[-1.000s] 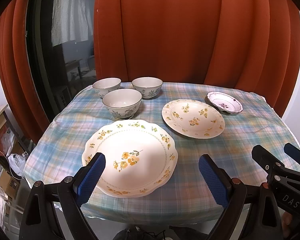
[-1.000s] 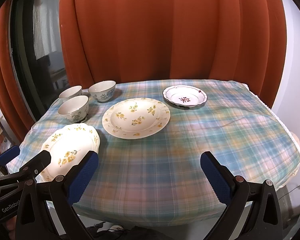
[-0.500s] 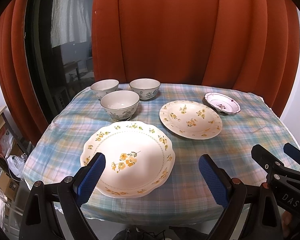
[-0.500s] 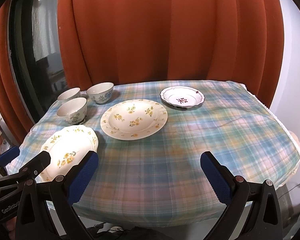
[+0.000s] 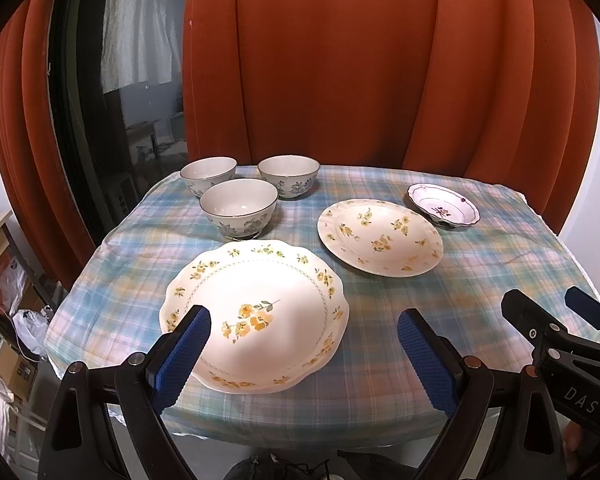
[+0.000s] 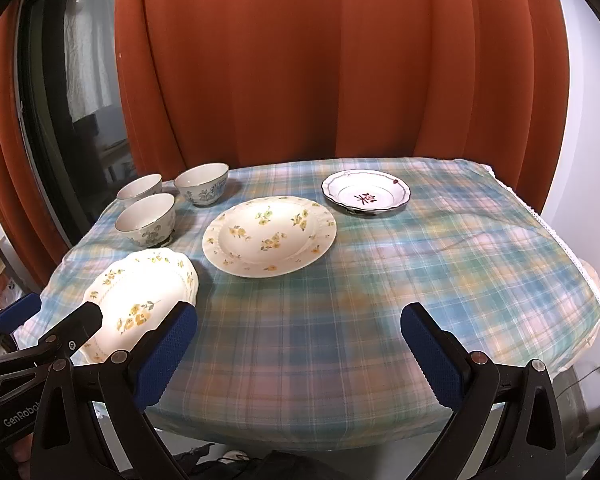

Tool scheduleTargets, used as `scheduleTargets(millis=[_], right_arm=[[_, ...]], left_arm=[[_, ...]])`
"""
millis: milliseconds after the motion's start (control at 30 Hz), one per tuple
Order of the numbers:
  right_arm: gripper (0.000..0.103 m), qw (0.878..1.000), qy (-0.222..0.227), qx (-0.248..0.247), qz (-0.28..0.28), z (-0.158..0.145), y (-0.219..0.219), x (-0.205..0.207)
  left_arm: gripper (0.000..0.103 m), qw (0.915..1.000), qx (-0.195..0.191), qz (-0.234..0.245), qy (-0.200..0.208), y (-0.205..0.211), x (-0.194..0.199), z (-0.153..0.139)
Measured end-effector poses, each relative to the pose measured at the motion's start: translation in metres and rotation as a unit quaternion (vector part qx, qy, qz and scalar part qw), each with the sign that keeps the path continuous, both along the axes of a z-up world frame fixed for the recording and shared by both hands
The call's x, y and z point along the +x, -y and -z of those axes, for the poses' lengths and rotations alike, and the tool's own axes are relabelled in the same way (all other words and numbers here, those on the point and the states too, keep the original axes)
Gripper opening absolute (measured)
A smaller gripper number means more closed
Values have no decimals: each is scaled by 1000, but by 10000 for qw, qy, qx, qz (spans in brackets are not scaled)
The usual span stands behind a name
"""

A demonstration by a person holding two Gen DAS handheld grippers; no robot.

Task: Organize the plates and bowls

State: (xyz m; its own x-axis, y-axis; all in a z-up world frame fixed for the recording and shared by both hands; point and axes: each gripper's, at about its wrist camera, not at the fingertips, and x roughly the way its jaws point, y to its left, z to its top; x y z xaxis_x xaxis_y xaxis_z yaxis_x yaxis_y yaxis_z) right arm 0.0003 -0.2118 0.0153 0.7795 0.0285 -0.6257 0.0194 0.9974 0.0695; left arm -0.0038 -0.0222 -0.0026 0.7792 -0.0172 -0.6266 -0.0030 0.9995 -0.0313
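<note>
On the plaid tablecloth (image 5: 480, 280) (image 6: 440, 272) lie a scalloped yellow-flower plate (image 5: 256, 312) (image 6: 140, 296) near the front left, a round yellow-flower plate (image 5: 380, 236) (image 6: 270, 236) in the middle, and a small purple-pattern plate (image 5: 444, 208) (image 6: 366, 196) at the back right. Three blue-flowered bowls (image 5: 238, 208) (image 6: 146, 220) cluster at the back left. My left gripper (image 5: 304, 354) hangs open above the scalloped plate's near edge, holding nothing. My right gripper (image 6: 300, 350) stands open over bare cloth at the table's front, also holding nothing.
Orange curtains (image 5: 340, 60) hang behind the table, with a dark window (image 5: 112, 92) at the left. Boxes and bags (image 5: 8, 320) sit on the floor left of the table. The cloth's right half is bare.
Both grippers have drawn back and risen slightly, so the dishes look a little smaller and farther. No dish has moved, and both grippers stay open.
</note>
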Motion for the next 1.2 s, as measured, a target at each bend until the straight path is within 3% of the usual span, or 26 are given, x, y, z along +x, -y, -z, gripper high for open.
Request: scheduleTargets(millis=[400,733,900,1200], right_arm=[[103,9999,-26,47,-152,2,-12,4],[103,9988,-251,108,-402,9,-44,37],[103,9979,-456,108,-457,16,-69,64],[101,9935,-975,8,-589,32,-122,113]], left_arm=[[96,9999,40,-147,-18,-10,0,1],[95,9989,162,-414,-141,-45,21,3],[94,9984,138,-448,-322,-70,46,7],[85,9929,120,-486,-1075,-110,108,25]])
